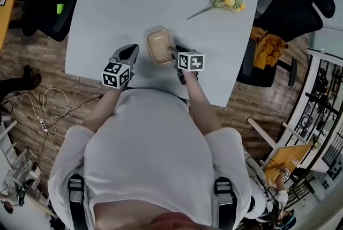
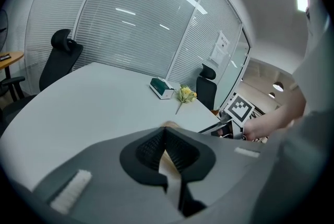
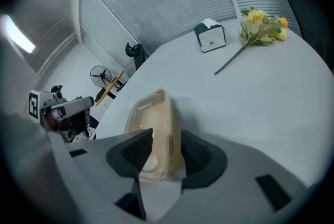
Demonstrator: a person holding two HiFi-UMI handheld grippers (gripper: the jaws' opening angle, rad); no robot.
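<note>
Two grippers work close together here. The right gripper [image 3: 167,133] has its jaws partway apart astride the near right corner of a beige lidded container [image 3: 151,113]. One jaw lies against the rim and the other overlaps the lid, with no firm pinch showing. The left gripper [image 2: 165,131] has its jaws closed together on nothing, and sits just left of the container without touching it. Farther out on the tabletop [image 3: 250,113] lie a green tissue box [image 3: 211,36] and a sprig of yellow flowers [image 3: 261,24], well apart from both grippers.

With only a corner between the jaws, I judge that a squeeze could skid the light container sideways or buckle its thin lid. A lift from that corner could let the far end sag and slip free.

The container lies flat, lid up. Its long axis runs away from the person, with the near end between the right gripper's jaws.
</note>
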